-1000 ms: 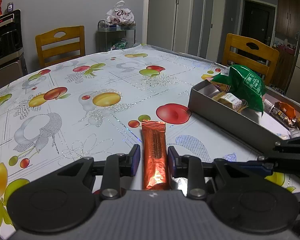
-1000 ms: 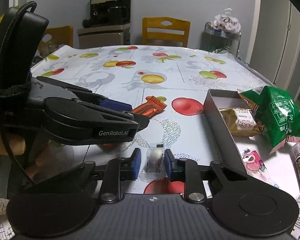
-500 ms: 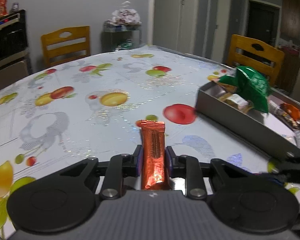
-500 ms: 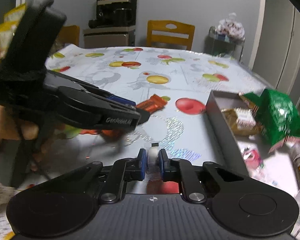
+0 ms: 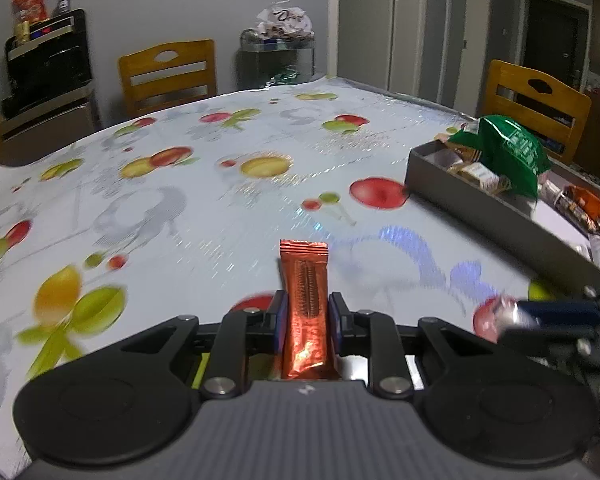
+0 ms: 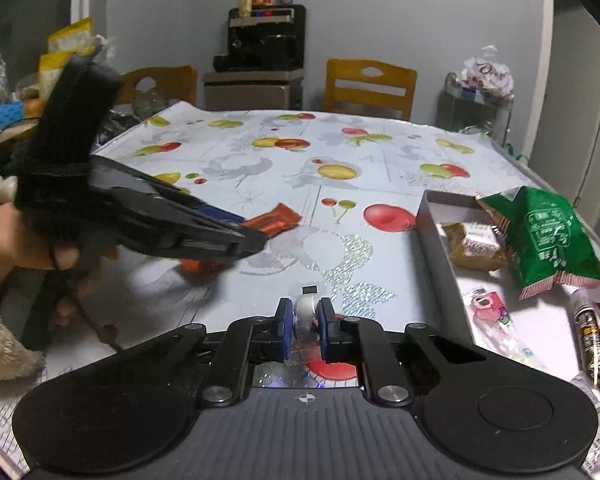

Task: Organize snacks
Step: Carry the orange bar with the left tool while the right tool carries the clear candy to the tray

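Observation:
My left gripper (image 5: 307,312) is shut on an orange foil snack bar (image 5: 304,304), which sticks forward between the blue pads, just above the fruit-print tablecloth. That bar (image 6: 274,220) also shows in the right wrist view, poking out of the left gripper (image 6: 256,236) held by a hand at the left. My right gripper (image 6: 305,318) is shut on a small clear-wrapped candy (image 6: 307,312). The grey snack tray (image 6: 436,248) lies to the right and holds a green bag (image 6: 544,236), a brown pastry (image 6: 474,244) and other packets.
The tray (image 5: 480,204) sits at the table's right side in the left wrist view, with the right gripper (image 5: 540,316) low at the right. Wooden chairs (image 5: 168,74) stand behind the table. A dark appliance (image 6: 266,46) sits against the far wall.
Both grippers closed on their snacks, the left on the orange bar and the right on the candy. Both then lifted slightly and shifted across the table; the views are blurred by motion.

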A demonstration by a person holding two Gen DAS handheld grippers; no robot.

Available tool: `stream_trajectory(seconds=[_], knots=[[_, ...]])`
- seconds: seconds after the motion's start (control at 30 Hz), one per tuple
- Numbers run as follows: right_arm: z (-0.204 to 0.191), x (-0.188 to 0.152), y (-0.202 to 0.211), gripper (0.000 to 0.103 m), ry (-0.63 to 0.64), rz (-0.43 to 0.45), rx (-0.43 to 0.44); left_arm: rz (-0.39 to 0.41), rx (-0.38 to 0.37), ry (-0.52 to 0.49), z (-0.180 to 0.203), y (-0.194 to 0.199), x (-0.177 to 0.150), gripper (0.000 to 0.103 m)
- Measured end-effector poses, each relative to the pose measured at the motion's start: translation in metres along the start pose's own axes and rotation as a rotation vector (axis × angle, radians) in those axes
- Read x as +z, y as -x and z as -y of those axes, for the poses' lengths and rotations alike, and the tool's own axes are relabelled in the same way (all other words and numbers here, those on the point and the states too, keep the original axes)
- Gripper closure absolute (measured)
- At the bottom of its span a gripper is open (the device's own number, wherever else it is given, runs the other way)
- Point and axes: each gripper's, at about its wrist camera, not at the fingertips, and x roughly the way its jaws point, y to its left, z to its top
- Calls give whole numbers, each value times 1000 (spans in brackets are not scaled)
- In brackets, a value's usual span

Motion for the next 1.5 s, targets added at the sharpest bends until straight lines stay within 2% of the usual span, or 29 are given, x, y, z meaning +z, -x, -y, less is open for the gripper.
stream_trajectory(seconds=[0.33, 0.5, 0.63, 0.87, 1.13, 1.5], knots=[[-4, -11, -1, 88, 41, -22, 59, -6, 0, 45, 5, 61, -48, 84], [-4, -13, 5, 88, 54, -14, 75, -1, -5, 63, 10, 78, -57, 84], [-6, -16, 6, 88, 68, -20, 87, 9, 5, 43, 17, 82, -56, 84], [-8, -19, 8, 88, 88, -22, 91, -3, -46, 25, 32, 83, -57, 84], [-8, -21, 7, 83, 93, -27, 97, -15, -54, 25, 34, 78, -60, 84], [-9, -16, 13, 88, 117, -1, 92, 4, -48, 13, 38, 81, -55, 84]])
